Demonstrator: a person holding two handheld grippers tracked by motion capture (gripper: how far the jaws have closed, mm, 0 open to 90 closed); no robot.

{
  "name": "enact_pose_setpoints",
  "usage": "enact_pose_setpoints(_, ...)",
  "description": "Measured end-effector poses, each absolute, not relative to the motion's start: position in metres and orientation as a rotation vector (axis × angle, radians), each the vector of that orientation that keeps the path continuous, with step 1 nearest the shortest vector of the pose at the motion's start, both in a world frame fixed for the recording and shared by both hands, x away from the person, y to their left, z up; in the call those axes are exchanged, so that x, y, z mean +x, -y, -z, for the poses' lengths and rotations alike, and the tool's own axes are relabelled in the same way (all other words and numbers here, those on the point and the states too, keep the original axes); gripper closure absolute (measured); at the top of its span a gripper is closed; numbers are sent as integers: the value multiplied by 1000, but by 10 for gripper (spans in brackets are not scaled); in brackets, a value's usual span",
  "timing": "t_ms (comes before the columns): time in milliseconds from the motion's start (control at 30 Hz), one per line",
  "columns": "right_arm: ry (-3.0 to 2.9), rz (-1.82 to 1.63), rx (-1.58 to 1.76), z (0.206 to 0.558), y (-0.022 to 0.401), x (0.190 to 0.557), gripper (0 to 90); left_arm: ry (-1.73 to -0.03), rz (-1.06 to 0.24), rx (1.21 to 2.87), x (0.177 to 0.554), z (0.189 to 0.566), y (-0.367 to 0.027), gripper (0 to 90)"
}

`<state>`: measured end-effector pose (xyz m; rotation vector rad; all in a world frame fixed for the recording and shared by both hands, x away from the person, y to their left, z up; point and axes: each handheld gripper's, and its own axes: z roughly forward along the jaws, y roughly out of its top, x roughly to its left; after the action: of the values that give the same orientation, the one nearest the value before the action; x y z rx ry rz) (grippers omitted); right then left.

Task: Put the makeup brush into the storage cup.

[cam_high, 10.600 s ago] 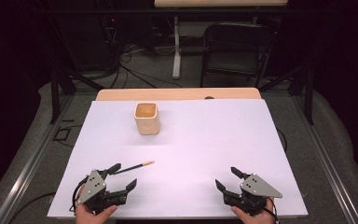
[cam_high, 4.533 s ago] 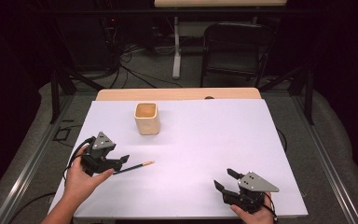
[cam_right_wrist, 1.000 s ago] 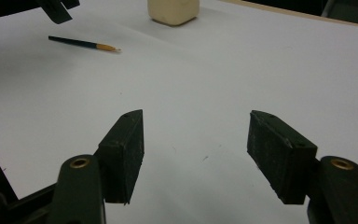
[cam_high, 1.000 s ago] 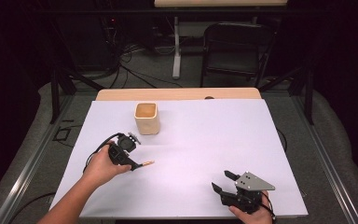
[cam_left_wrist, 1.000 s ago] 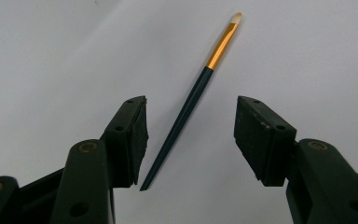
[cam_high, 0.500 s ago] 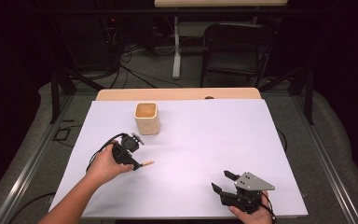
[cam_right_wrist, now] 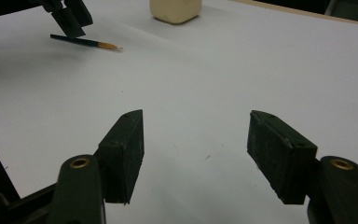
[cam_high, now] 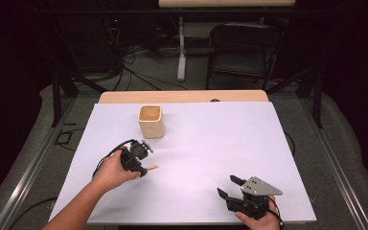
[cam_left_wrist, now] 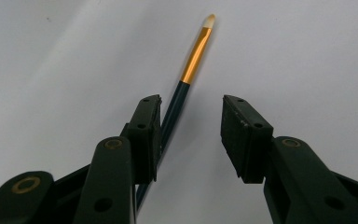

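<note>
My left tongs (cam_left_wrist: 191,135), just closing, straddle the paintbrush (cam_left_wrist: 186,74) unpinched (one pad touching); right tongs (cam_right_wrist: 196,154) spread, idle lower right.

Brush (cam_left_wrist: 179,100): thin dark handle, gold ferrule, pale tip; lies flat on the white table (cam_high: 211,143); front-left area, tip pointing right in the high view; handle runs between the left gripper (cam_left_wrist: 190,123) jaws, against one pad, other pad clear.

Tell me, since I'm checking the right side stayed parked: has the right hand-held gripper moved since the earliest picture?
No. The right hand-held gripper sits at the same spot by the table's near edge, jaws open.
</note>
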<state>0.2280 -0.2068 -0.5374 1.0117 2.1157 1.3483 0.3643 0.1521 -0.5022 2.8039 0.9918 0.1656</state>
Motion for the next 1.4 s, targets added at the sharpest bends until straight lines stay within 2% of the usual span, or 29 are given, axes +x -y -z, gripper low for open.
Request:
enact_pose_setpoints(333,-2119,-1351,1008,538,207,228,362,-841,-174,2850,362,505,-150,645)
enact_pose_setpoints(567,-2121,-1353,1008,538,206,228,362,-751,-244,2913,362,504,-145,658)
enact_pose_setpoints(1400,-2133,-1352,1008,539,206,228,362,-631,-132,3088,378,502,-132,678)
